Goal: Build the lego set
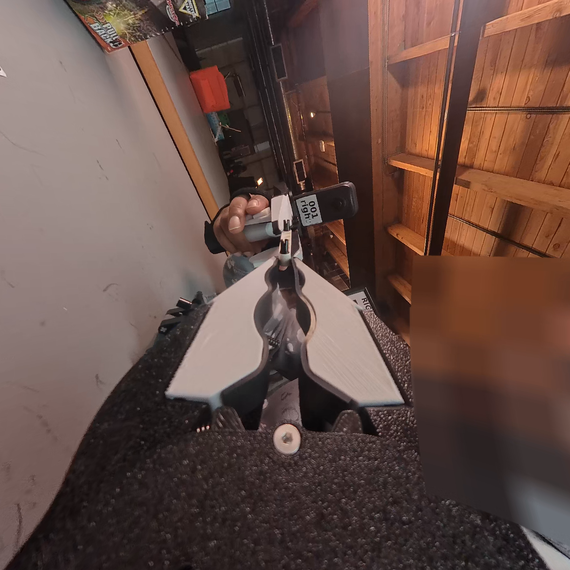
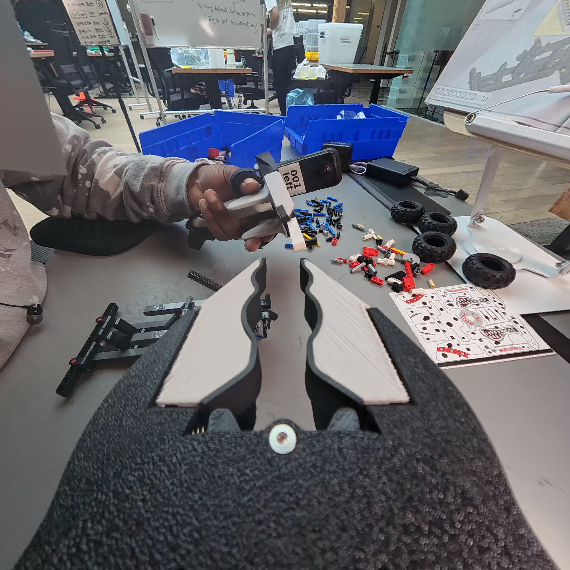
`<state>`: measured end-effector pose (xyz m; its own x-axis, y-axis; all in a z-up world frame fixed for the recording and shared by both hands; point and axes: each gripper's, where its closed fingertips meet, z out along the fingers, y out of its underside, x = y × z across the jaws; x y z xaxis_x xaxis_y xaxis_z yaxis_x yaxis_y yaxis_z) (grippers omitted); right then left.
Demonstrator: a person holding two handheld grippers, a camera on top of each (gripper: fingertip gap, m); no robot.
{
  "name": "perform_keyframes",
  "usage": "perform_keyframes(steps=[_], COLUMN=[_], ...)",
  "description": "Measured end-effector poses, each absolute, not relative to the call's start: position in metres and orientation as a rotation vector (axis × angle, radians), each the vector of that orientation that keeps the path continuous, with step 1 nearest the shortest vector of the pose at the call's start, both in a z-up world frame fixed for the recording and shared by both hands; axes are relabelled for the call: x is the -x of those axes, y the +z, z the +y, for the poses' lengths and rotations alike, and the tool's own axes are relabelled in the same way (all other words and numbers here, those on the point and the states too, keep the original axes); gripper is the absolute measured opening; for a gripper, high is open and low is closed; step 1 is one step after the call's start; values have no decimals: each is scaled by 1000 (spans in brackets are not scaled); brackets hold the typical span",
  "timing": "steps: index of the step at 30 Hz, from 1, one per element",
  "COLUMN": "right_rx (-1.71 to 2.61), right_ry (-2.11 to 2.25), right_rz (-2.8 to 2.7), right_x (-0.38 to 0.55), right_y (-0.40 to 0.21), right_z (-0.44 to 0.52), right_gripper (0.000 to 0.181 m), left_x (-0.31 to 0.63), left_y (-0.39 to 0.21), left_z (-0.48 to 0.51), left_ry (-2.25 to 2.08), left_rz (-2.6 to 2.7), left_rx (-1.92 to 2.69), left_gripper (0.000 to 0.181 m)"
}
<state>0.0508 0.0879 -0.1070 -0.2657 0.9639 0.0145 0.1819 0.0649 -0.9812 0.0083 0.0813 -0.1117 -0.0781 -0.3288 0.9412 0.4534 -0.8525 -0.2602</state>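
Pinching close at its tips in the centre of the left wrist view, the left gripper (image 1: 284, 262) held a small pale pin (image 1: 283, 246) that stuck out forward beyond the fingers. The right gripper (image 2: 283, 262) stood with its fingers apart and nothing between them, hovering over the grey table (image 2: 154, 268).

The pin looked light, hard and smooth, so it would probably twist or pop out of a tip grip. A hold across its middle seemed safer than one near its end. The black frame (image 2: 117, 336), at the lower left of the right wrist view and partly hidden behind the right gripper's left finger, looked stiff but made of pressed-together parts. It is best taken by one of its long beams, since side force might loosen a joint.

Open table lay around the frame at lower left. The centre right was crowded: blue and black pins (image 2: 320, 216), red and white pieces (image 2: 379, 262), four tyres (image 2: 434, 246) and a sticker sheet (image 2: 462, 324) near the table edge. A sweep that way could scatter the small parts.
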Motion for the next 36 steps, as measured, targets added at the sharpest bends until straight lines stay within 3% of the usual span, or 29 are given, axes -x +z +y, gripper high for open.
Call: perform_keyframes(steps=[8,15,19,24,26,30,33,36], right_rx=[1160,1004,941,1030,1140,1282,1317,1343], right_ry=[1193,1003,902,1056,1208,1606,1714,1759], right_rz=[-1531,-1580,-1600,-1575,-1510,-1350,-1302,-1298], right_x=[-50,-45,-42,-44,-44,-49,-49,-47], right_y=[-106,-102,-103,-98,-92,-75,-72,-73], right_z=[99,89,86,83,88,90,90,86], right_gripper=[19,38,17,16,16,16,16,16], left_x=[-9,-16,-21,-22,-19,-9,-4,-5], left_y=[-113,-112,-109,-98,-88,-77,-76,-77], left_z=[81,76,73,69,69,67,65,64], left_ry=[-1992,-2022,-2045,-2065,-2041,-1613,-1213,-1081], left_rz=[-146,-122,-109,-94,-50,262,484,544], left_rx=[1686,1696,1692,1653,1598,1595,1615,1628], left_gripper=[8,8,8,8,25,48,43,37])
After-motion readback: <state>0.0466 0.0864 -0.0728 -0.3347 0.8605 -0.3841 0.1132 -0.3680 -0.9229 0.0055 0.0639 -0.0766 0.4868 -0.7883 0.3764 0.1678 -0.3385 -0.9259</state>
